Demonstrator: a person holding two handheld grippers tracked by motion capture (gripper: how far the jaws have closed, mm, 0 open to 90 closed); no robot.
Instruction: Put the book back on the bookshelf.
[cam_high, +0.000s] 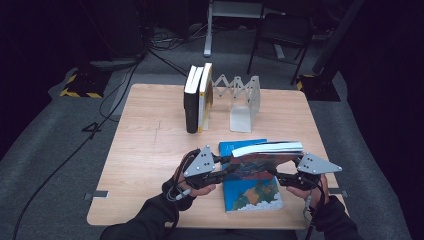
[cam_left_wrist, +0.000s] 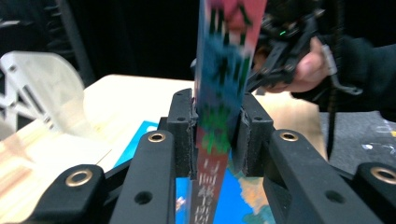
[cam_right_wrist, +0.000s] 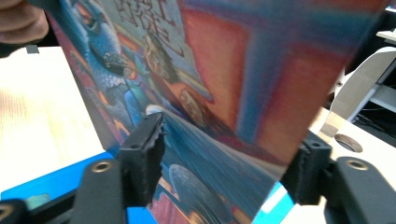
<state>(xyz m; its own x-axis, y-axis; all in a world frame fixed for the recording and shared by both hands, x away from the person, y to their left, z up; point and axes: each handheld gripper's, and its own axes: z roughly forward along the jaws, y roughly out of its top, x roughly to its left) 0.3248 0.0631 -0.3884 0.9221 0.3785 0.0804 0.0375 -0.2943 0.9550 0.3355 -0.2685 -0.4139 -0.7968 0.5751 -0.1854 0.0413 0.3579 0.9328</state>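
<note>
Light-wood laminate forms the square table top (cam_high: 150, 150), which serves as the reference for all positions given. A red-and-blue illustrated paperback book (cam_high: 262, 162) is held raised above the near half of the table, with its white page edges turned upward and away from the person. The left gripper (cam_high: 229, 169) is closed on the spine end of this book; in the left gripper view both black pads (cam_left_wrist: 183, 126) are seen pressed against the two covers, with the printed spine standing upright between them. The right gripper (cam_high: 276, 176) is positioned at the opposite end of the book. In the right gripper view its jaws stand partly open, the front cover crosses the gap at a slant, one pad lies against the cover, and a firm grip cannot be confirmed. A flat blue picture book (cam_high: 252, 192) lies on the table directly beneath the raised book, near the front edge. Two upright books, one black (cam_high: 191, 102) and one white with a yellow spine (cam_high: 204, 97), stand at the far edge of the table, just beside a white expandable metal book rack (cam_high: 242, 102).
</note>
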